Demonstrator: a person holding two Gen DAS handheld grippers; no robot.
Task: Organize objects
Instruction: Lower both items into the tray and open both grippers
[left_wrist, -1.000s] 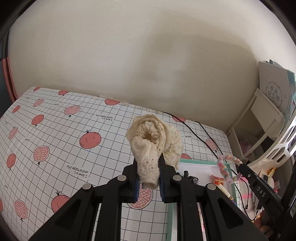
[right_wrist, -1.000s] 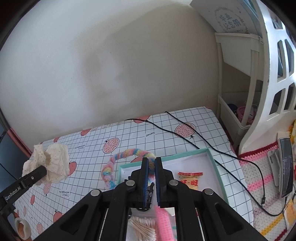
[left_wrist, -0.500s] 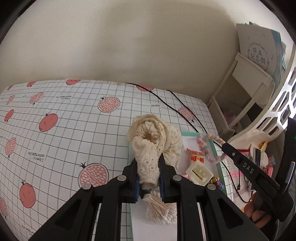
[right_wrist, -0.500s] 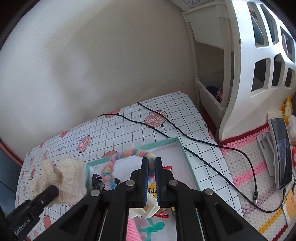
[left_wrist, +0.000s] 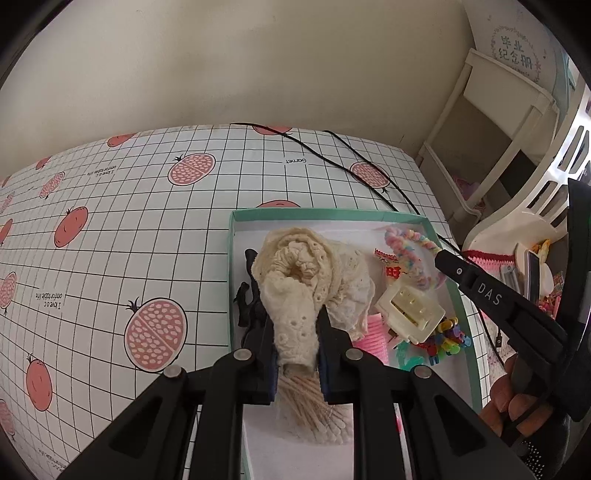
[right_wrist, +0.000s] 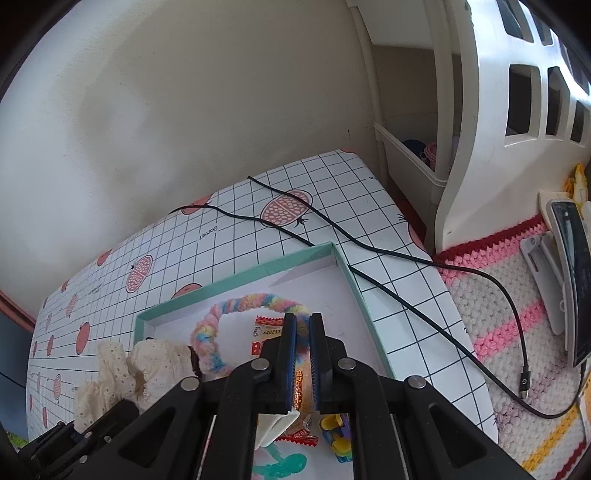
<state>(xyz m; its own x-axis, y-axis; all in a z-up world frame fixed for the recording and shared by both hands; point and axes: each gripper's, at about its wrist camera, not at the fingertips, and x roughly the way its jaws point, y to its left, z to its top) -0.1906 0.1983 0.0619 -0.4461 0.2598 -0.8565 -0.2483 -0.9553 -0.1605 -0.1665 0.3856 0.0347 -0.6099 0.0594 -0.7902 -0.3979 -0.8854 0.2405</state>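
Left claw (left_wrist: 295, 343) is clamped on the cream lace scrunchie (left_wrist: 299, 280), which hangs over the left part of the mint-rimmed box (left_wrist: 231, 258), frame centre; box lies directly under it. Right claw (right_wrist: 303, 354) is pinched on the rainbow braided headband (right_wrist: 221, 314), also w/ box below

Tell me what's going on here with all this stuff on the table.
A person is tidying small accessories into a shallow teal-rimmed box on a pomegranate-print table, using two handheld grippers. The left gripper is shut on a cream lace scrunchie, held over the box. The right gripper is shut on a pastel braided hair band, also over the box. Inside lie cotton swabs, a cream hair clip, a pink comb and colourful small clips.
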